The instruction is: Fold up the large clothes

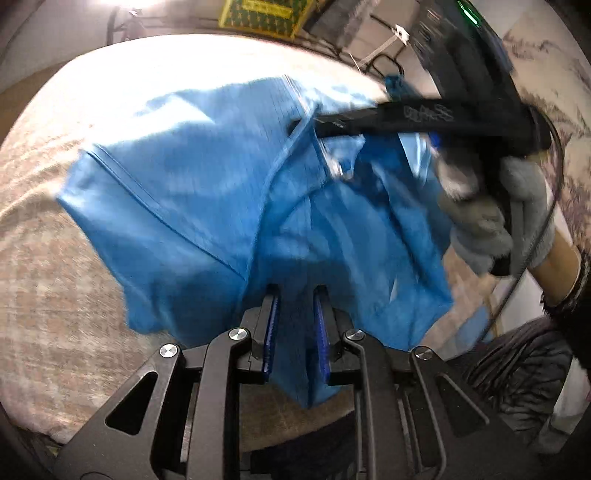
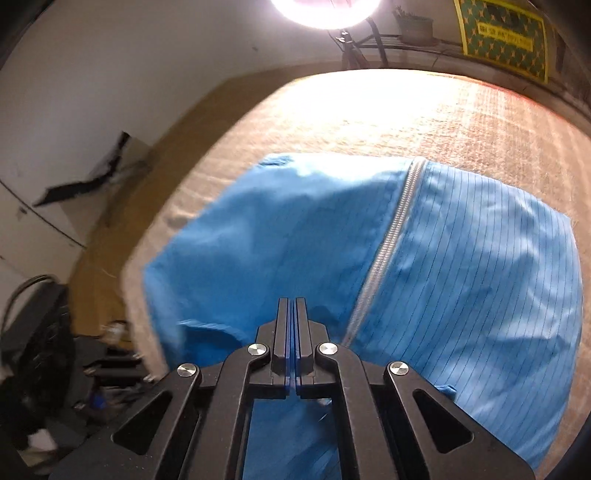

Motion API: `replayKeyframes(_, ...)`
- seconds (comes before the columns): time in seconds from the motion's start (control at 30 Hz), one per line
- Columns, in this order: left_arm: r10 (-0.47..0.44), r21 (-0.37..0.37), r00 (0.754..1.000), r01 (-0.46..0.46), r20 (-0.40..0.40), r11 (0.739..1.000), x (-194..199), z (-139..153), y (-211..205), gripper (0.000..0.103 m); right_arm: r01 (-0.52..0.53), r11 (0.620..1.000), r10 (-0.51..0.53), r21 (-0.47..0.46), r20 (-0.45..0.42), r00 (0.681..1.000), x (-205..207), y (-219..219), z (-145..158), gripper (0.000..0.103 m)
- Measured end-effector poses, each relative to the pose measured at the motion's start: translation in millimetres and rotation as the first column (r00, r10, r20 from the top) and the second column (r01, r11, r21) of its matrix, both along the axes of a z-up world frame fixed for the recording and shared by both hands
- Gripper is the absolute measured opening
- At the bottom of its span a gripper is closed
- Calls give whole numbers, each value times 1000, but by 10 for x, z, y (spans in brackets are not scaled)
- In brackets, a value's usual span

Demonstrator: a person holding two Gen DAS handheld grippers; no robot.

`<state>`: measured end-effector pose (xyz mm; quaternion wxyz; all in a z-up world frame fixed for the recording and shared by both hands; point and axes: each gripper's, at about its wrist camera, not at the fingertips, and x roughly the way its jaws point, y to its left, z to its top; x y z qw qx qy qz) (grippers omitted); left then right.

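A large blue pinstriped jacket (image 1: pixel 192 192) with a silver zipper (image 2: pixel 388 251) lies half lifted over a beige patterned surface (image 1: pixel 48 266). My left gripper (image 1: pixel 295 291) has its jaws a little apart with a fold of the blue cloth hanging between the blue pads (image 1: pixel 271 332). My right gripper (image 2: pixel 291 302) has its jaws pressed together on the jacket's edge. In the left wrist view the right gripper (image 1: pixel 314 127), held by a gloved hand (image 1: pixel 495 221), pinches the jacket at the upper right and holds it up.
The beige surface (image 2: pixel 388 110) ends at a floor on the left, with dark cables and clutter (image 2: pixel 55 350) below. A bright lamp (image 2: pixel 325 11) glares at the top. A yellow-green patterned panel (image 2: pixel 506 37) stands at the back.
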<state>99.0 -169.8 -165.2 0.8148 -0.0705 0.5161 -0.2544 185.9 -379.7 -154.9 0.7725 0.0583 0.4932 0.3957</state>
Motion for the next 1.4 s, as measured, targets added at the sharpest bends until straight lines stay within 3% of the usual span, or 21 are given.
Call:
replayKeyframes(0.07, 22, -9, 1000, -22, 12, 1000, 12, 60, 60, 16, -17, 1000, 17, 12, 8, 1000, -46, -98, 54, 17)
replayKeyframes(0.13, 43, -17, 999, -43, 25, 999, 11, 103, 126, 16, -13, 1000, 13, 29, 12, 1000, -69, -205, 72, 47)
replayKeyframes(0.23, 64, -29, 998, -64, 28, 998, 44, 111, 190, 16, -52, 995, 53, 81, -7, 999, -102, -295, 74, 48)
replayKeyframes(0.43, 101, -64, 995, -100, 12, 993, 202, 110, 247, 16, -125, 992, 124, 24, 45, 991, -158, -208, 151, 48)
replayKeyframes(0.57, 77, -57, 997, -75, 31, 996, 192, 150, 162, 16, -149, 988, 150, -27, 37, 988, -108, 7, -10, 48)
replayKeyframes(0.6, 69, -54, 997, -67, 35, 996, 197, 150, 129, 16, -158, 987, 159, -32, 32, 987, -92, 53, -55, 48)
replayKeyframes(0.67, 52, -41, 998, -50, 40, 998, 176, 144, 60, 16, -177, 984, 176, -23, -22, 984, -33, 134, -184, 32)
replayKeyframes(0.7, 43, -36, 998, -42, 40, 998, 181, 133, 24, 16, -179, 984, 179, 0, -68, 981, 3, 132, -235, 3)
replayKeyframes(0.83, -5, 28, 1000, 5, 4, 1000, 136, -51, -103, 16, -116, 984, 138, 135, -163, 977, 132, -8, -197, 1)
replayKeyframes(0.93, -12, 15, 999, 13, -37, 1000, 118, -173, -118, 16, -73, 993, 84, 88, -133, 988, 164, -44, -142, 1)
replayKeyframes(1.07, -5, 4, 1000, 5, -28, 1000, 104, -79, -92, 16, -56, 998, 56, 0, -87, 995, 124, -1, -115, 1)
replayKeyframes(1.2, 12, -51, 1000, -12, -5, 999, 70, 78, -31, 16, -19, 998, 20, 53, -16, 1000, -3, -260, 172, 2)
replayKeyframes(1.27, 2, -99, 1000, -2, -2, 995, 26, 138, -79, 16, -4, 998, 1, 61, 45, 999, -85, -429, 300, 6)
replayKeyframes(1.3, -4, -117, 1000, 4, -4, 993, 15, 145, -123, 16, 17, 997, -22, 72, 73, 997, -131, -560, 371, 16)
replayKeyframes(1.33, -11, -134, 1000, 9, -13, 991, 8, 141, -177, 16, 39, 996, -46, 83, 83, 996, -152, -645, 399, 35)
replayKeyframes(1.37, -17, -153, 1000, 13, -26, 988, 14, 134, -223, 16, 54, 994, -63, 96, 88, 994, -161, -714, 409, 46)
replayKeyframes(1.4, -18, -171, 999, 11, -40, 985, 26, 119, -285, 16, 77, 990, -88, 117, 89, 992, -187, -825, 404, 50)
